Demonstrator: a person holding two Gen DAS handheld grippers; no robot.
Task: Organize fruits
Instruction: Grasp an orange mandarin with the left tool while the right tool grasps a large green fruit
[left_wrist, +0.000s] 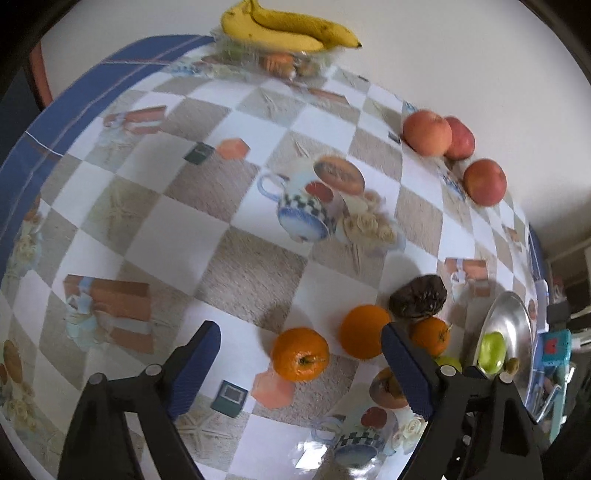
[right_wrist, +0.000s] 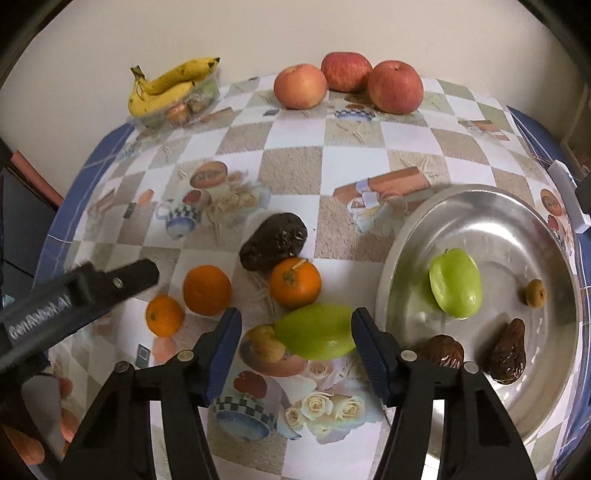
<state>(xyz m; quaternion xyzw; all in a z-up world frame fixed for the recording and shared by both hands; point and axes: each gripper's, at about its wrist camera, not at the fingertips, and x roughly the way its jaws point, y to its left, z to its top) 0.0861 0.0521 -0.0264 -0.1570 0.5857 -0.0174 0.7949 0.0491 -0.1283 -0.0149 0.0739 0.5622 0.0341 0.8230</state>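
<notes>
My right gripper is open, its jaws on either side of a green fruit lying on the tablecloth beside the steel plate. The plate holds another green fruit, two dark brown fruits and a small brownish one. Three oranges and a dark avocado-like fruit lie left of the plate. My left gripper is open just above one orange; it also shows in the right wrist view.
Three red apples stand at the far edge by the wall. Bananas rest on a clear plastic container at the far left. The checkered tablecloth has printed pictures. The table's edge runs along the left.
</notes>
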